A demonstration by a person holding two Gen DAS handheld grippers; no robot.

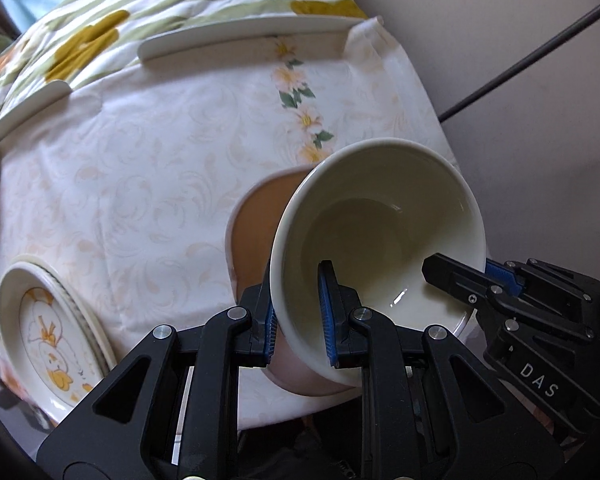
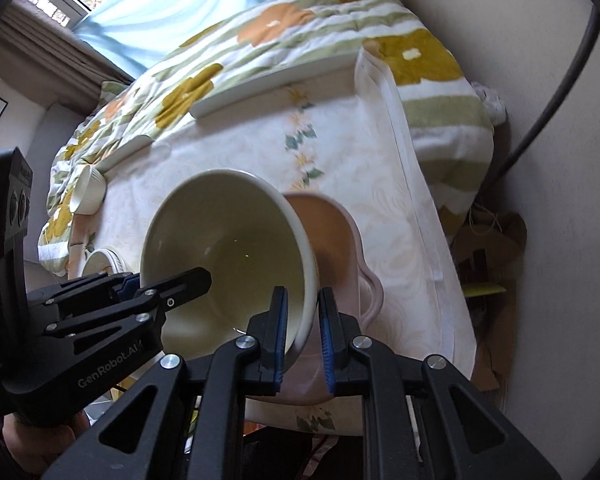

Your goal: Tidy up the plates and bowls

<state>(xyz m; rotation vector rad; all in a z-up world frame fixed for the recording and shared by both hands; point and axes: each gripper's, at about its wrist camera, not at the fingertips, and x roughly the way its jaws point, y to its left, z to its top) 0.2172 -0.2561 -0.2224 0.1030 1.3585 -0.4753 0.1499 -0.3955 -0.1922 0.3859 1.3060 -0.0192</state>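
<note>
Two tongs are in view, both clamped on one white bowl [image 1: 376,240]. The left tongs [image 1: 300,316] pinch its near wall, one pad inside, one outside. The right tongs [image 2: 302,332] pinch the opposite wall the same way. The bowl is tilted, its mouth toward the cameras, and sits partly inside one pink dish [image 2: 336,232] with a handle, which stands on the surface [image 1: 160,168].

Count of other crockery: one decorated plate stack [image 1: 52,340] at the near left edge, number of plates in it not clear; one small white cup [image 2: 87,194] lying on its side at the far left; two flat white plates [image 1: 244,34] at the far edge, seen edge-on.

The surface carries a pale cloth with a floral band. Behind it lies a quilt [image 2: 260,40] with orange and mustard flowers. A window [image 2: 148,20] with a blue curtain is beyond; a plain wall [image 2: 540,160] with a dark cable stands to the right
</note>
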